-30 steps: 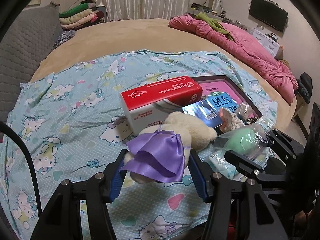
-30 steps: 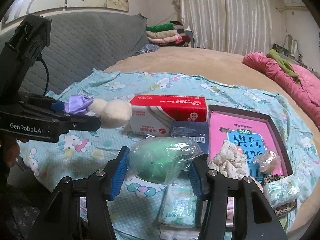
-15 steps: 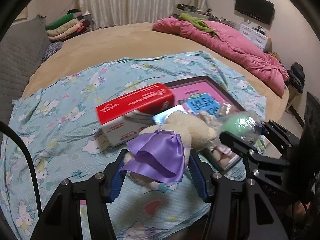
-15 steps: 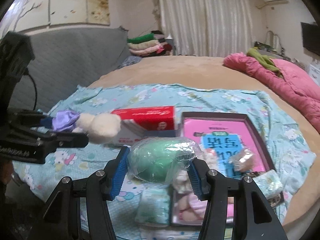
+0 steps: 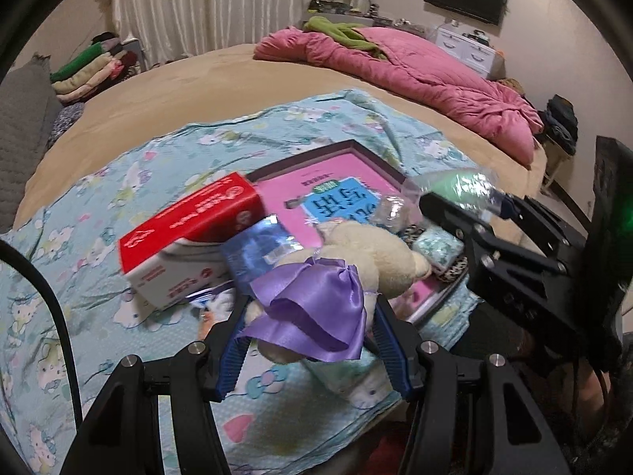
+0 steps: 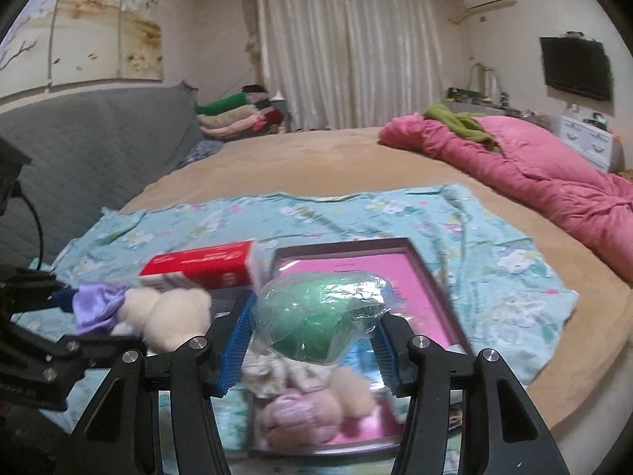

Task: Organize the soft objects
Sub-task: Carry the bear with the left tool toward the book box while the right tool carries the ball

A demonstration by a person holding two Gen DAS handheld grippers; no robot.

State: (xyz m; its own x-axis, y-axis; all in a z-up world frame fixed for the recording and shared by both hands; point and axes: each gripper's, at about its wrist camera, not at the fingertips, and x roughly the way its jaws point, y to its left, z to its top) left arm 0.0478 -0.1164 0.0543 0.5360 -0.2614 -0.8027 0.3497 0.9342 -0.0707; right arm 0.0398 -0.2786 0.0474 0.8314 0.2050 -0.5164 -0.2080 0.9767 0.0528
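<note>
L gripper (image 5: 308,332) is clamped on a cream plush toy (image 5: 372,253) w/ a purple satin bow (image 5: 312,308); the blue pads press its body from both sides and the toy's long axis runs fwd, away from the camera, head end furthest out. R gripper (image 6: 312,340) is clamped on a green soft ball in clear wrap (image 6: 316,316), pads squeezing the wrap on each side. Landmark = the pink-lined tray (image 6: 431,285) on the cartoon-print sheet (image 5: 79,245). Both loads hang above the sheet, not resting on it. From the R wrist view the ball sits directly over the tray's near half, w/ soft bits already lying in the tray below it, so R looks nearer to a drop. The plush is off the tray's left edge, in front of the red tissue box (image 5: 190,229) that stands just left of the tray; its head reaches toward the tray's near-left corner. Judgement: 2 items carried at once, R likely releases 1st straight down; L needs to shift rightward over the tray rim before letting go.
</note>
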